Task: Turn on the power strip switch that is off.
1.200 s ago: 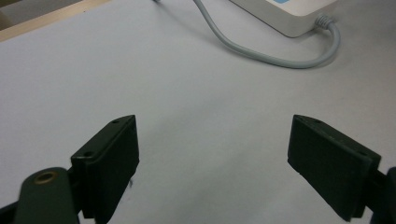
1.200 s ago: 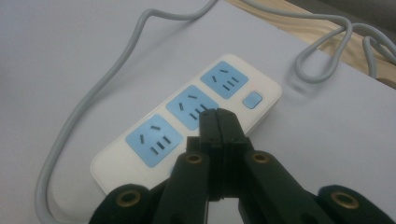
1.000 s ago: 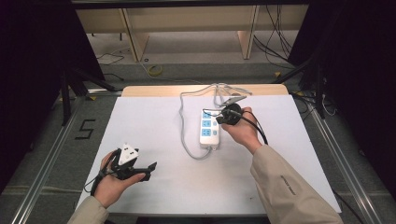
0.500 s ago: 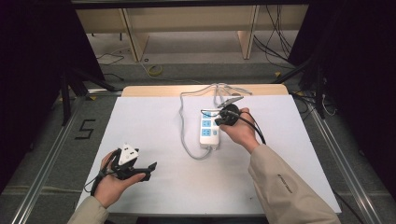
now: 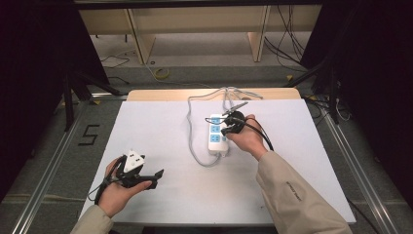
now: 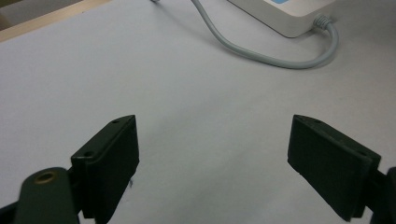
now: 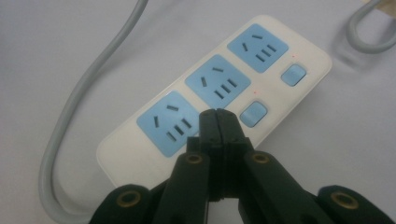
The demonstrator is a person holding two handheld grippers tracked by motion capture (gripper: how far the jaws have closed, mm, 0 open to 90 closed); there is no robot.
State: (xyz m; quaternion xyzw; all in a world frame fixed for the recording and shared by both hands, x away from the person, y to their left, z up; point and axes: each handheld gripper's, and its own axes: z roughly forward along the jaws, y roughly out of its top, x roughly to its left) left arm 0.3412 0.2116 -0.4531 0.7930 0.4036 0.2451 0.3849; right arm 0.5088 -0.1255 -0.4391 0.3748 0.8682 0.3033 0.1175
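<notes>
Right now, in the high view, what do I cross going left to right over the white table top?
Left gripper, open, in the left hand → grey cable loop → power strip → right gripper, shut over the strip, in the right hand → bare table.

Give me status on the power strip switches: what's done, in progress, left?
Done: right gripper is shut, its tip over the power strip, at the near end of the button row. In hand: it seems to cover the nearest switch; contact cannot be told. Left: the two blue switches beyond sit clear of the tip, whether pressed yet I can't tell. The left gripper idles open over bare table.
</notes>
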